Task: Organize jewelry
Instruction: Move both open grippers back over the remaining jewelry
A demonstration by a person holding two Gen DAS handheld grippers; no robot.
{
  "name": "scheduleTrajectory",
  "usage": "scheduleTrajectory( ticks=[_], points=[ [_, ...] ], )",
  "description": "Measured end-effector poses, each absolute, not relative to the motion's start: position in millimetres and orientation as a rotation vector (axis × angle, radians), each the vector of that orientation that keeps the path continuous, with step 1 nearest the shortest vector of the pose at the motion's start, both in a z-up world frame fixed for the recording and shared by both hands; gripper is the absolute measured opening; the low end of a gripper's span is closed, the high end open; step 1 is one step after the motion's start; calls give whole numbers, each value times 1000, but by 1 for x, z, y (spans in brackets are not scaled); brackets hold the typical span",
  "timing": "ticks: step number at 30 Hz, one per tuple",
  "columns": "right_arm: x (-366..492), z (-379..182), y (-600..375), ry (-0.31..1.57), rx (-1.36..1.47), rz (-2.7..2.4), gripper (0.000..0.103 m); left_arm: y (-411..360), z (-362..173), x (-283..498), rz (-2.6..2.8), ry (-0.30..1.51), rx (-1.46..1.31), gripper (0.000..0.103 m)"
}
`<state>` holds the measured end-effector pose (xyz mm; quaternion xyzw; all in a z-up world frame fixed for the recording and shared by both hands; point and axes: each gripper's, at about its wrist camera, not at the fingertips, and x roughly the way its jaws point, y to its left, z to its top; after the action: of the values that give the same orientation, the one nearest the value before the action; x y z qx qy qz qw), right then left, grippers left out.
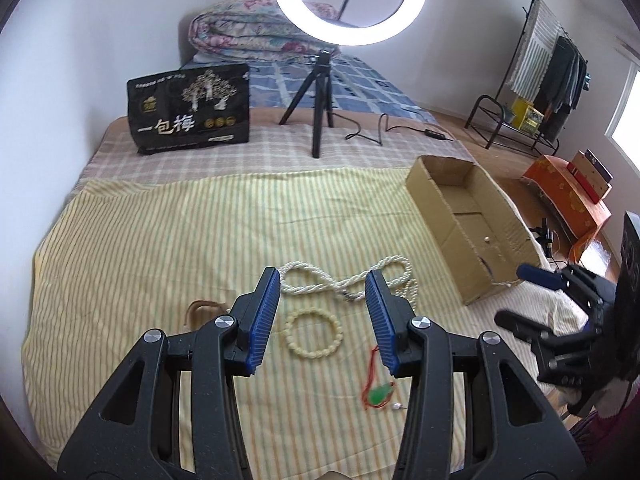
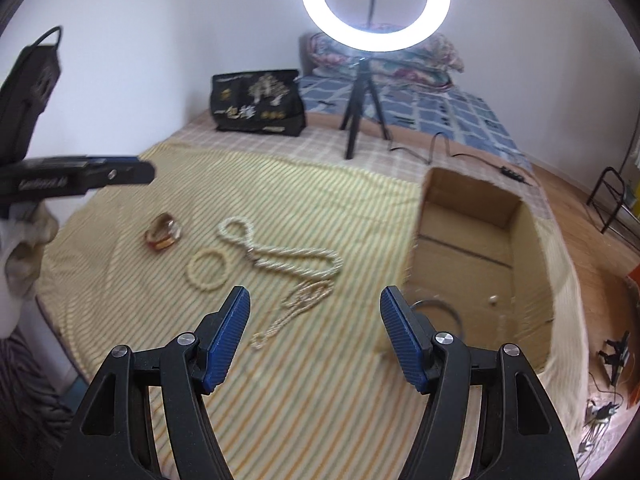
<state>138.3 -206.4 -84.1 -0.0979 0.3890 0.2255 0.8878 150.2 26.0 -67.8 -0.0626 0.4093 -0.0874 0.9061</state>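
Both tongs are empty with jaws apart, nothing between the pads.

Left wrist view: left gripper (image 1: 322, 316) hangs over the striped sheet (image 1: 160, 240), pointed down at the jewelry pile near the sheet's front edge. Between its fingers you can see the bead bracelet (image 1: 314, 334), and just past the tips the twisted pearl rope (image 1: 348, 282). A green pendant (image 1: 380, 394) on red cord lies closer to the front edge, with a tiny pearl (image 1: 397, 407) beside it. An amber bangle (image 1: 202, 310) peeks out left of the left finger. The box (image 1: 436, 216) sits at the sheet's right edge, open top, with a small bead already inside. The right gripper (image 1: 520, 296) shows at the right, near the box's front corner.

Right wrist view (a bit blurry): right gripper (image 2: 316, 336) hovers over the sheet beside the box (image 2: 536, 240), and a thin chain (image 2: 296, 308) trails toward its fingers. Bracelet (image 2: 207, 270), rope (image 2: 288, 254) and bangle (image 2: 163, 232) lie further in.

My take: go for one piece at a time. For the bracelet, I'd drop one finger inside the ring and one outside, pinch the bead strand, lift straight up so it doesn't drag the rope along, then carry it over the box wall before letting go. The sheet is soft, so pressing too deep could bunch fabric into the grip.
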Motion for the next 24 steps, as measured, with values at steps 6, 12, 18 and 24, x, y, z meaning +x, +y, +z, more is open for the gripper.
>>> scheduleTrajectory(
  ticks=[6, 12, 18, 24],
  points=[
    [117, -106, -182, 851, -220, 538, 67, 47, -91, 152, -166, 906, -163, 45],
    [102, -134, -166, 913, -249, 594, 67, 44, -115, 155, -187, 975, -172, 45],
    [91, -154, -149, 952, -320, 663, 67, 31, -138, 162, -225, 1045, -172, 36],
    [93, -167, -143, 996, -324, 704, 53, 27, -159, 170, -224, 1103, -190, 35]
  ],
)
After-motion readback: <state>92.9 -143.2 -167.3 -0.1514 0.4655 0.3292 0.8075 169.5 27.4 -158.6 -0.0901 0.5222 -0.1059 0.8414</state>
